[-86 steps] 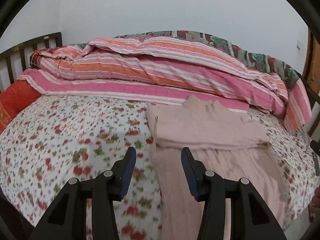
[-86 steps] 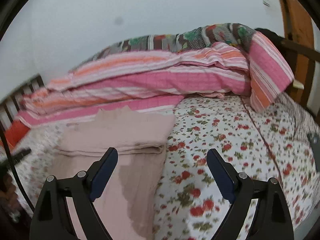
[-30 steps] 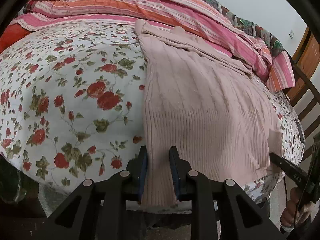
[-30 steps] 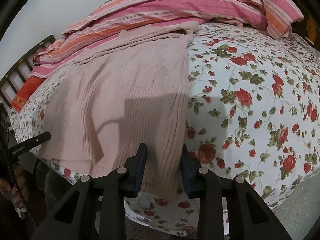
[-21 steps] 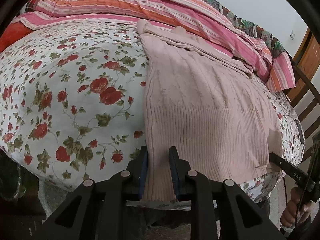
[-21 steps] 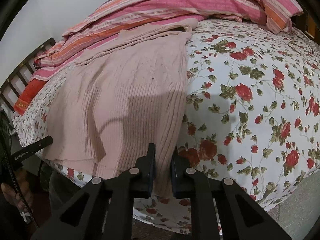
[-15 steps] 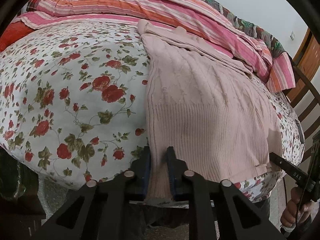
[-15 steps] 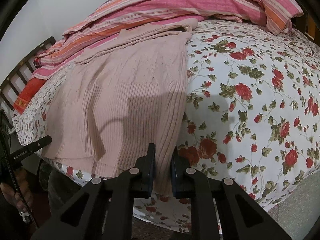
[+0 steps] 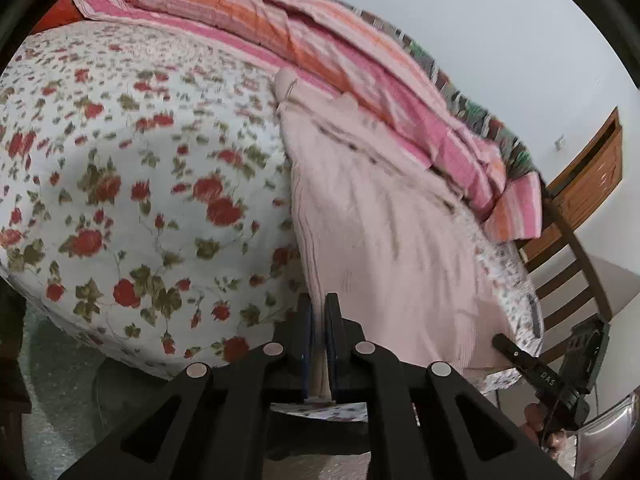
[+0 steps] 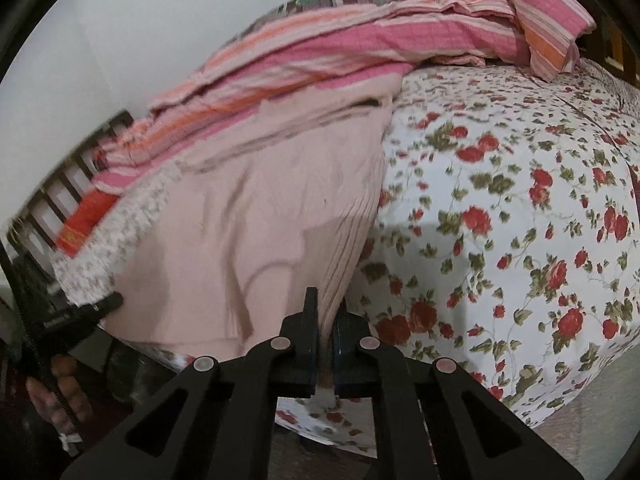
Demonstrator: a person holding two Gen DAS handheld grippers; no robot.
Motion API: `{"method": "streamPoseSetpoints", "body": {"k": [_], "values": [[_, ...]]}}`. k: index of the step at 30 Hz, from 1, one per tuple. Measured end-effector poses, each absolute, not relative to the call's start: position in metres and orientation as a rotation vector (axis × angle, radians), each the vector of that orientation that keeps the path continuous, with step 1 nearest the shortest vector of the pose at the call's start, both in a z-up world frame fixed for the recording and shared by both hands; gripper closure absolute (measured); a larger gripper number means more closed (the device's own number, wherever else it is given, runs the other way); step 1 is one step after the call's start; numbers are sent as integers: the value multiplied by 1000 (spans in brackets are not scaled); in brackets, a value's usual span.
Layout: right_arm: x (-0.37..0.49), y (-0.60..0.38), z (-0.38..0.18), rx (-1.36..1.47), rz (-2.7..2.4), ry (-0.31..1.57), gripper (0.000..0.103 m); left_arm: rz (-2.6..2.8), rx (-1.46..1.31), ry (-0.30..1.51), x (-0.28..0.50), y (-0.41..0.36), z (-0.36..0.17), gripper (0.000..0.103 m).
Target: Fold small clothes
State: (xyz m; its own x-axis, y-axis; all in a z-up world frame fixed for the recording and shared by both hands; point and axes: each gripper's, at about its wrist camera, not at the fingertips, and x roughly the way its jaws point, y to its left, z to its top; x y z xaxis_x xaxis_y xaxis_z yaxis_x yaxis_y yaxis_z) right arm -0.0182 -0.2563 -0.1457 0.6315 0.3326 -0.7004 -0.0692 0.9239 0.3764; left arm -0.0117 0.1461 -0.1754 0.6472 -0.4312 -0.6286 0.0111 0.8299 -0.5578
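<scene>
A pale pink ribbed sweater point(image 9: 384, 216) lies lengthwise on the floral bed sheet point(image 9: 120, 184), its hem at the near edge of the bed. My left gripper point(image 9: 319, 312) is shut on the hem's left corner. My right gripper point(image 10: 326, 308) is shut on the hem's right corner, and the sweater point(image 10: 256, 216) rises slightly from the sheet point(image 10: 520, 208) there. The far end of the sweater lies folded against the striped quilt. Both views are motion-blurred.
A pink and orange striped quilt point(image 9: 320, 52) is piled along the wall side of the bed. A wooden chair point(image 9: 576, 256) stands at the right of the bed. A dark slatted headboard point(image 10: 52, 192) and a red pillow point(image 10: 84, 216) are at the left.
Both grippers closed on the sweater's hem corners at the bed edge. Since half a second ago they have lifted and tilted, and the hem has started to rise off the sheet.
</scene>
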Motion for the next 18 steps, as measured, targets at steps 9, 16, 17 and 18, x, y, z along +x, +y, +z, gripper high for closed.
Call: {"method": "streamPoseSetpoints", "body": {"k": [9,16,17,18], "values": [[-22,-274,-106,396,249,758,98,-282,-613,742,-16,154,-137,96],[-8,-287,-92,485,296,730,98,-276,-605,700,-4,158,-115,96],[-6,-287,-89,487,300,724,98,-278,-595,692,1,156,-110,96],[-2,-286,-85,489,306,716,98,-281,-589,687,3,154,-107,96]]}}
